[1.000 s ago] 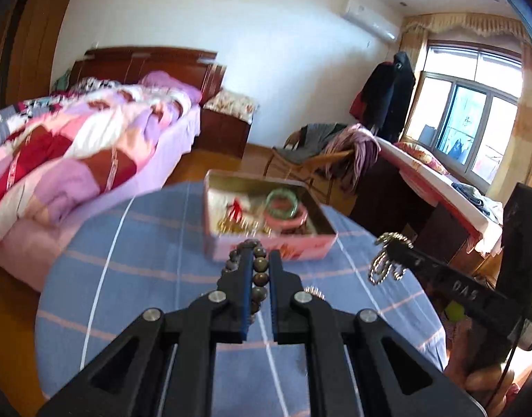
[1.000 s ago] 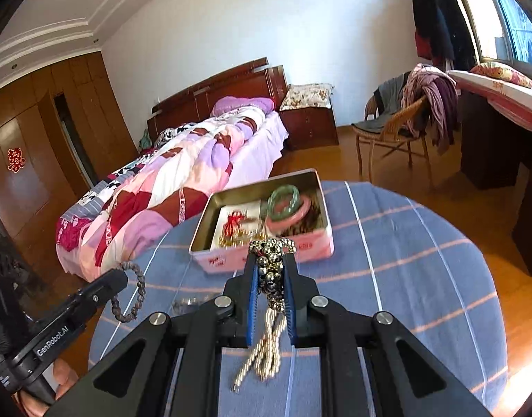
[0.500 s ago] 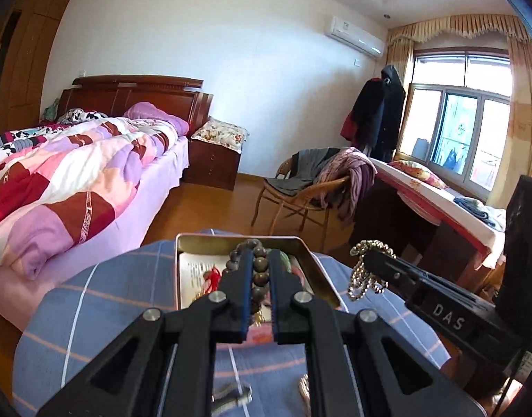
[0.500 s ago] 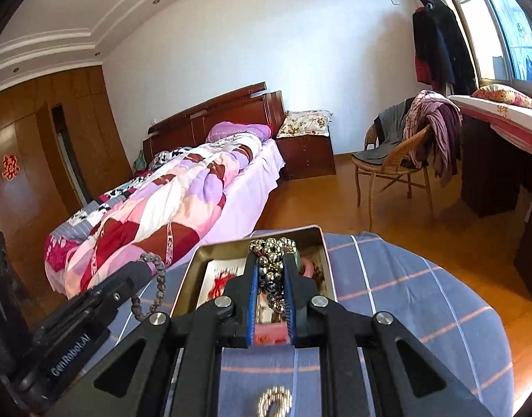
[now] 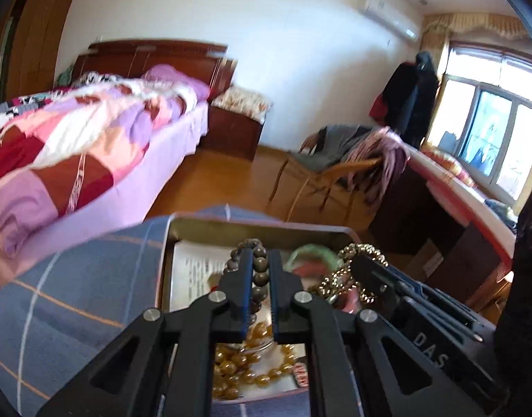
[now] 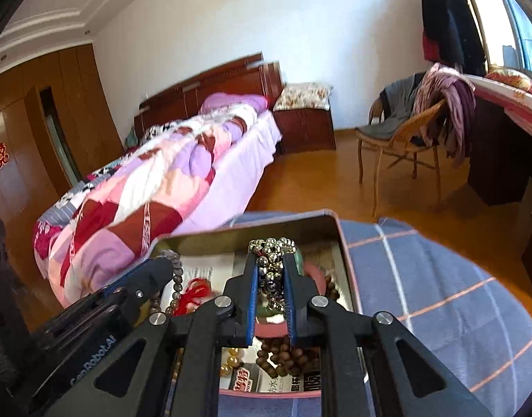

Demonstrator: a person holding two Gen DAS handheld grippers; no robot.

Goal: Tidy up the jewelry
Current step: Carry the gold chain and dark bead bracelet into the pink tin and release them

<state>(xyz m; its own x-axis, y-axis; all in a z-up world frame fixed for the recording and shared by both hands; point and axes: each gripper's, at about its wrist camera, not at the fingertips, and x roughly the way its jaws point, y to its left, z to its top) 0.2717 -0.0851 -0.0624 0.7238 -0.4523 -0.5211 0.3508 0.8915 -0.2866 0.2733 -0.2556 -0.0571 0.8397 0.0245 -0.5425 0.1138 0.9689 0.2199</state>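
Tin point(image 6: 346, 260) near rim hidden by gripper; bed point(image 5: 92, 146) motion-blurred.

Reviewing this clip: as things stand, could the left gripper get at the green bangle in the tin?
Probably not yet. The left gripper is already shut on the brown bead bracelet, and the right gripper with its metal bead chain hangs over the green bangle in the tin.

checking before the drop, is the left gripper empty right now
No, the left gripper is clamped on a dark brown bead bracelet above the open tin box.
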